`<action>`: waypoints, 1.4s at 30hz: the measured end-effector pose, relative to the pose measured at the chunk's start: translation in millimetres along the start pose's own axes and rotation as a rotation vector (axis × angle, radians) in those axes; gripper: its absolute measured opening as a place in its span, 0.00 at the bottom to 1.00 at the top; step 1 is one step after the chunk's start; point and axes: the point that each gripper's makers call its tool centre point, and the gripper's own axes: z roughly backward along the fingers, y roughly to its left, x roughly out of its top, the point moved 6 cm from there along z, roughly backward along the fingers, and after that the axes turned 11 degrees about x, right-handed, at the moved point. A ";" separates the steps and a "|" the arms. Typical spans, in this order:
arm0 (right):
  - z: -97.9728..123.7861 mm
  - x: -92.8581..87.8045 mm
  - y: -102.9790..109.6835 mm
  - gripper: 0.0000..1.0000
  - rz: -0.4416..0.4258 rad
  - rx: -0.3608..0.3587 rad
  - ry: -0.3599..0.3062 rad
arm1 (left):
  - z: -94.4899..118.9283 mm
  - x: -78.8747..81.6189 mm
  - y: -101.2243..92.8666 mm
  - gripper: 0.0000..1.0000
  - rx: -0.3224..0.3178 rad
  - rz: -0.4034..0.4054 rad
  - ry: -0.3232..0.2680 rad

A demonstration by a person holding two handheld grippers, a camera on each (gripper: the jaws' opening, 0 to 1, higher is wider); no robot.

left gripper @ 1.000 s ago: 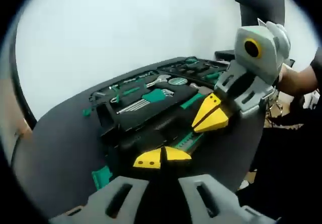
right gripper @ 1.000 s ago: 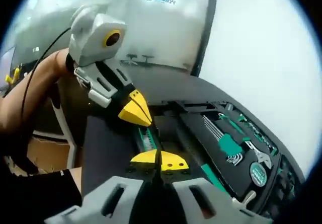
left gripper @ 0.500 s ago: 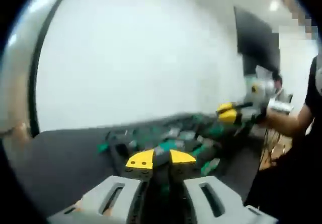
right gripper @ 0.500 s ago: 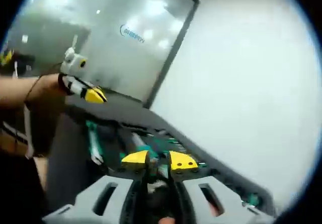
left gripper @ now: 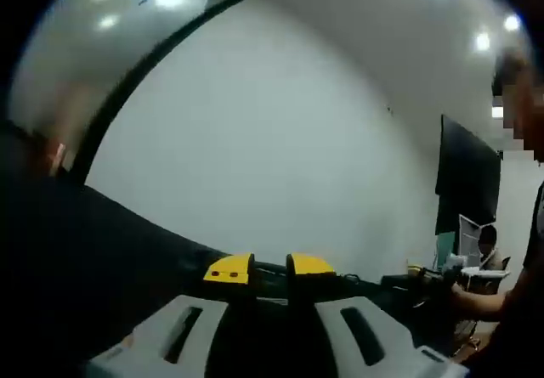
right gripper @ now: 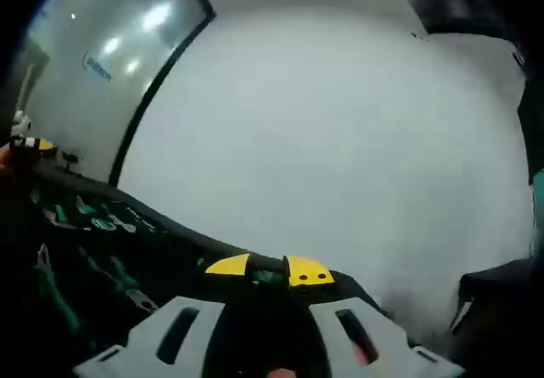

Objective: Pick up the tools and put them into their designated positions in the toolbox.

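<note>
Left gripper (left gripper: 270, 267) slightly parted, holding nothing; right gripper (right gripper: 267, 269) likewise, toolbox (right gripper: 93, 234) left of it, white wall (right gripper: 340, 140) beyond.

Blue logo on the glass wall (right gripper: 96, 65), too blurred to read.

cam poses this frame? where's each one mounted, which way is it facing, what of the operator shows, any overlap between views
Left gripper view: rides the left gripper, looking along its jaws over the dark table edge at the white wall; the person's forearm shows at far right.
Right gripper view: rides the right gripper, facing the same wall, with the toolbox dim at lower left; the left gripper shows small at far left.
Shared: white wall, glass partition, table.
</note>
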 end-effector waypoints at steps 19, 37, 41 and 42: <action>-6.4 -5.4 4.6 0.12 -0.158 0.104 0.010 | 1.6 -21.2 -15.9 0.16 -0.009 -0.170 0.094; -9.0 -8.3 0.8 0.12 -0.188 0.113 0.016 | 0.6 -28.7 -17.7 0.16 -0.006 -0.219 0.132; -6.7 -7.7 2.8 0.12 -0.185 0.100 0.018 | 1.0 -27.8 -17.0 0.16 -0.015 -0.221 0.127; -7.4 -8.1 3.2 0.12 -0.182 0.100 0.022 | 1.1 -26.5 -16.2 0.16 -0.023 -0.218 0.121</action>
